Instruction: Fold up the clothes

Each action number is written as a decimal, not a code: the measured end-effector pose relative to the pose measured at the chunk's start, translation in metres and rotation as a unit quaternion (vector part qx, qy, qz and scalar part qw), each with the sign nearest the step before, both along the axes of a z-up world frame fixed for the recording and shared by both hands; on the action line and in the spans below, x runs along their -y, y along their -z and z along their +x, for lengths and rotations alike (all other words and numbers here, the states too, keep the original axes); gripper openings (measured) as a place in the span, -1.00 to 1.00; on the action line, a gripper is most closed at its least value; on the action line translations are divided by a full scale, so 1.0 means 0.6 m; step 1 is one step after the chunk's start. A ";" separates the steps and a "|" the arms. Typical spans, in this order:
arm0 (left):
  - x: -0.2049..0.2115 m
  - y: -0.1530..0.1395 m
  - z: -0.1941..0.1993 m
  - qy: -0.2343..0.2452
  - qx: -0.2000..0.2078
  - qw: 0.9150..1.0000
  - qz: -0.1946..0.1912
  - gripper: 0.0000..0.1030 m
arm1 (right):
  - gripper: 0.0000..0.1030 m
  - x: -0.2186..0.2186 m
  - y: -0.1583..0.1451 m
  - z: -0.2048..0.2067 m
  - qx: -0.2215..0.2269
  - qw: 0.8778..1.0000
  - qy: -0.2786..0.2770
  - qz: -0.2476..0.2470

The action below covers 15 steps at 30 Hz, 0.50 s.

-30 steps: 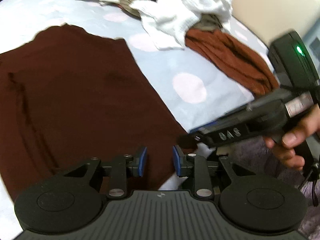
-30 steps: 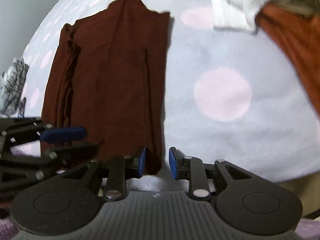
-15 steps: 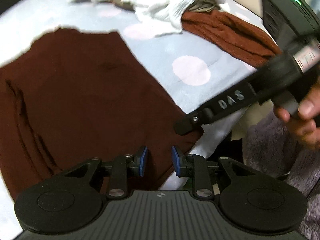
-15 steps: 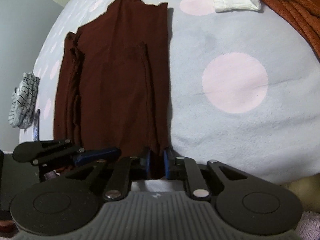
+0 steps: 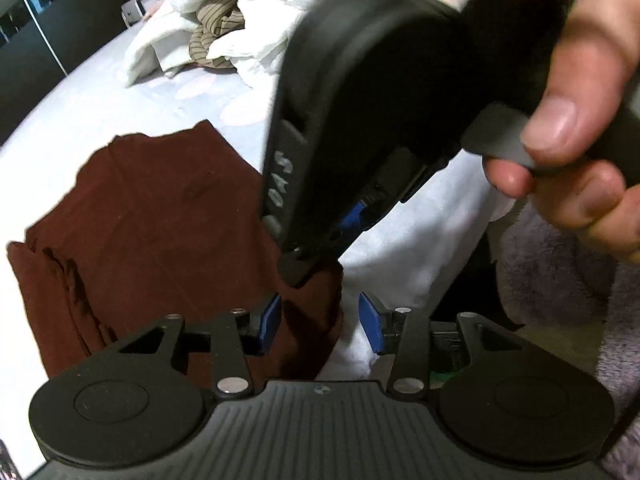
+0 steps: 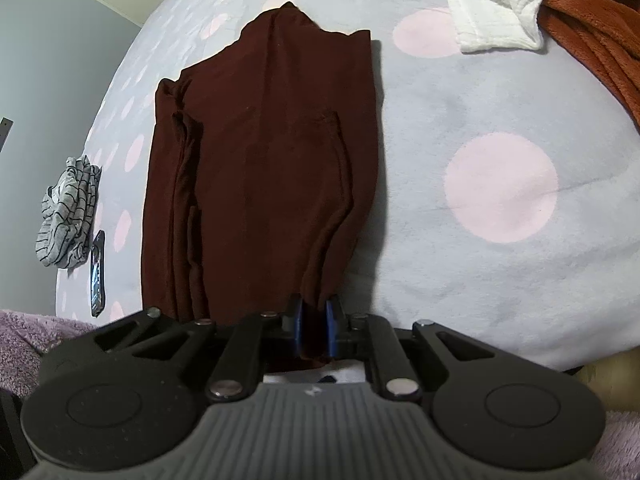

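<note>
Moved: left gripper has slid over to the near right corner, its jaws just widened, cloth between them but unpinched; right gripper has just closed on that corner.
Bed: pale blue cover with pink dots.
Garment: maroon, folded lengthwise, flat mid-bed.
Pile: white and rust clothes, far right.
Striped cloth: grey, far left.
Hand: bare fingers grip the right gripper's handle.

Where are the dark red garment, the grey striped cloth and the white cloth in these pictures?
dark red garment [image 6: 264, 168], right wrist view, middle of the folded fabric.
grey striped cloth [image 6: 68, 216], right wrist view, centre of the crumpled bundle.
white cloth [image 6: 492, 12], right wrist view, flat part near its lower edge.
</note>
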<state>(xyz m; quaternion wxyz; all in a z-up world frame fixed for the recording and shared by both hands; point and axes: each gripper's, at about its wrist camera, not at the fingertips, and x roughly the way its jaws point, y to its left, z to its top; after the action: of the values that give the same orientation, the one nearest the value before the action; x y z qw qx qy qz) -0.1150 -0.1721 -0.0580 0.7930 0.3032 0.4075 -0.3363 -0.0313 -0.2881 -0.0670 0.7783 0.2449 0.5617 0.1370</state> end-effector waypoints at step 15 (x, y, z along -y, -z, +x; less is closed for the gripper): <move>-0.016 -0.018 0.014 -0.010 -0.001 0.999 -0.033 -0.79 | -0.52 0.031 -0.016 0.009 -0.003 1.000 -0.017 0.015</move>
<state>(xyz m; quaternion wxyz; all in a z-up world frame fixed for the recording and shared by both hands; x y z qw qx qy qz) -0.1064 -0.1628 -0.0470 0.8053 0.2727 0.4004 -0.3418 -0.0260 -0.3064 -0.0575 0.7701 0.2475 0.5664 0.1579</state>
